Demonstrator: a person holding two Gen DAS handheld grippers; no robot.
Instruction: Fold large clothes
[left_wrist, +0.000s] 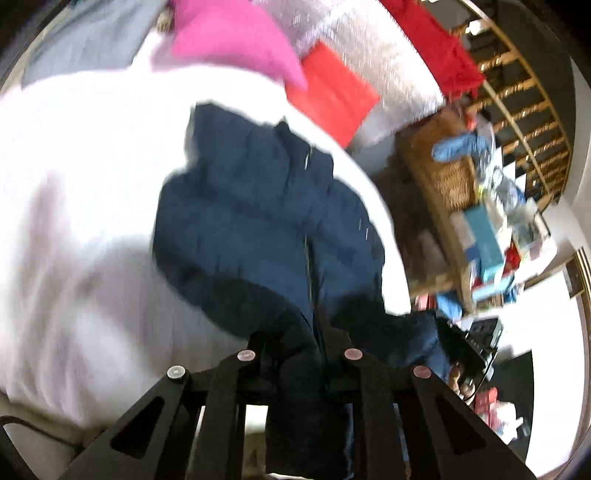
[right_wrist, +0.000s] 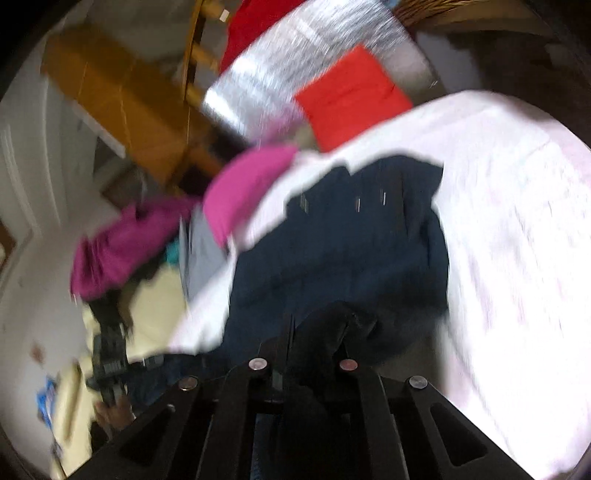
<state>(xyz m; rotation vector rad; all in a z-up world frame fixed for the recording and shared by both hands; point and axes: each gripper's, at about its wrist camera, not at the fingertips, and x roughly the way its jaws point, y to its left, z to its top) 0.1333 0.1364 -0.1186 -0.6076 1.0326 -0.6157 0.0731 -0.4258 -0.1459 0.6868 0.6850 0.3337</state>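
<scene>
Left wrist view, motion-blurred: left tongs (left_wrist: 318, 334) closed tight on a fold of the navy garment (left_wrist: 266, 206), dark cloth bunched between the black fingers. Navy garment spread over the white bed cover (left_wrist: 74, 177), lower end lifted into the tongs, a zip line down its middle. Beyond it a pink cloth (left_wrist: 236, 40) and a red cloth (left_wrist: 334, 96), both lying on a grey speckled blanket (left_wrist: 373, 55). At right, a wicker basket (left_wrist: 439, 173) beside a cluttered shelf; wooden slats (left_wrist: 524, 96) at the upper right. Right tongs (left_wrist: 476, 343) faintly visible at the right edge, with the garment's hem stretched toward them.

Right wrist view, also blurred: right tongs (right_wrist: 316, 332) pinched shut on a gathered edge of the navy garment (right_wrist: 343, 236), cloth wrapped over the fingertips. Rest of the garment lying on the white bed cover (right_wrist: 517, 229), near the bed's left edge. Pink cloth (right_wrist: 243, 192) just beyond the garment's far corner; red cloth (right_wrist: 351, 99) on the grey speckled blanket (right_wrist: 280, 74) farther back. Magenta cloth (right_wrist: 122, 251) hanging off the bed at left. Left tongs (right_wrist: 110, 365) low at left, with a hand (right_wrist: 114, 410) beneath them, joined to the garment by a taut strip of navy fabric. Wooden furniture (right_wrist: 122, 96) at upper left.
</scene>
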